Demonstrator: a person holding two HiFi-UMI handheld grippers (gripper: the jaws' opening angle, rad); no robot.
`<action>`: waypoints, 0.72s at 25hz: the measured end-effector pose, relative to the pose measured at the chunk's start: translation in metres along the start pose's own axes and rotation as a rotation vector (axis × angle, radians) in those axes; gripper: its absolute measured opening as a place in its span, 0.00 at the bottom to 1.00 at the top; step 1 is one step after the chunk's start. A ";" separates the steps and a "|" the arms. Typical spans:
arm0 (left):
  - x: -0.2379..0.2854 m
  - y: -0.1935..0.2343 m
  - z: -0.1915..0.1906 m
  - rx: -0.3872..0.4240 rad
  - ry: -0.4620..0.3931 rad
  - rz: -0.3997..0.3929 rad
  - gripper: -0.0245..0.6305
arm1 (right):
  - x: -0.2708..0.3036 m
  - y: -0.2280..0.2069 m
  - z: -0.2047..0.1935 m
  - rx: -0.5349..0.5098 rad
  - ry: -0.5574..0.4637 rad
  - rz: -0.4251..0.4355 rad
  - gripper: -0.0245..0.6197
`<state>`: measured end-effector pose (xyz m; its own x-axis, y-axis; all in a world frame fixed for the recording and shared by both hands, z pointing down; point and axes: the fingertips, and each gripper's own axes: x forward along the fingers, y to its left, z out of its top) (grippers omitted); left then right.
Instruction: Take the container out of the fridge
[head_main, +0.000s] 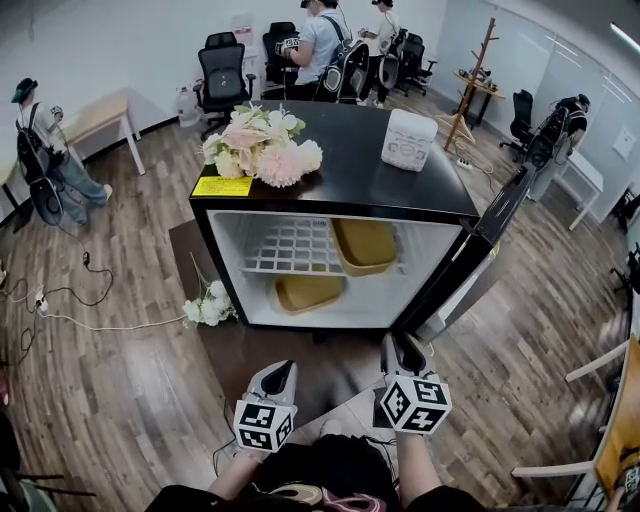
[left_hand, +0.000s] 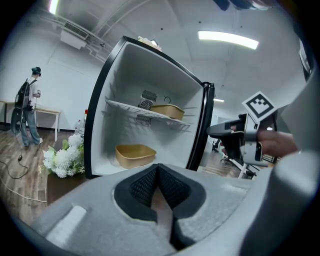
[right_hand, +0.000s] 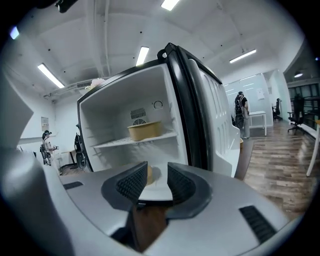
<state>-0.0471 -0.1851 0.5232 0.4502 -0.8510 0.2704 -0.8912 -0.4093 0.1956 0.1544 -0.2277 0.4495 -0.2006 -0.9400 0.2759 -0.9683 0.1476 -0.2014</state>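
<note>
The small black fridge (head_main: 330, 212) stands open, its door (head_main: 497, 222) swung out to the right. One tan container (head_main: 364, 243) rests on the wire shelf at the right, and a second tan container (head_main: 308, 292) sits on the fridge floor. Both grippers hover in front of the fridge, short of its opening. My left gripper (head_main: 280, 372) is shut with nothing in it. My right gripper (head_main: 402, 350) is open and empty. The left gripper view has the shelf container (left_hand: 167, 110) and the floor container (left_hand: 135, 154) beyond the shut left gripper (left_hand: 158, 172). The right gripper view looks past the right gripper (right_hand: 156, 180) at the shelf container (right_hand: 145, 130).
A bunch of pink and white flowers (head_main: 262, 143) and a white box (head_main: 408, 138) sit on top of the fridge. White flowers (head_main: 208, 305) lie on the floor at its left corner. Cables (head_main: 60, 300) trail over the floor at the left. People and office chairs stand far behind.
</note>
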 end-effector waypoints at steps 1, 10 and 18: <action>0.002 0.001 0.000 0.001 0.003 0.004 0.05 | 0.004 0.001 0.007 0.008 -0.008 0.011 0.26; 0.016 0.001 0.005 0.004 0.007 0.013 0.05 | 0.036 0.011 0.065 0.068 -0.072 0.079 0.33; 0.018 0.009 0.007 -0.007 -0.005 0.042 0.05 | 0.057 0.013 0.095 0.079 -0.087 0.087 0.33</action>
<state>-0.0471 -0.2066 0.5228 0.4126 -0.8687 0.2742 -0.9087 -0.3713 0.1909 0.1446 -0.3091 0.3730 -0.2663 -0.9483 0.1727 -0.9324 0.2080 -0.2956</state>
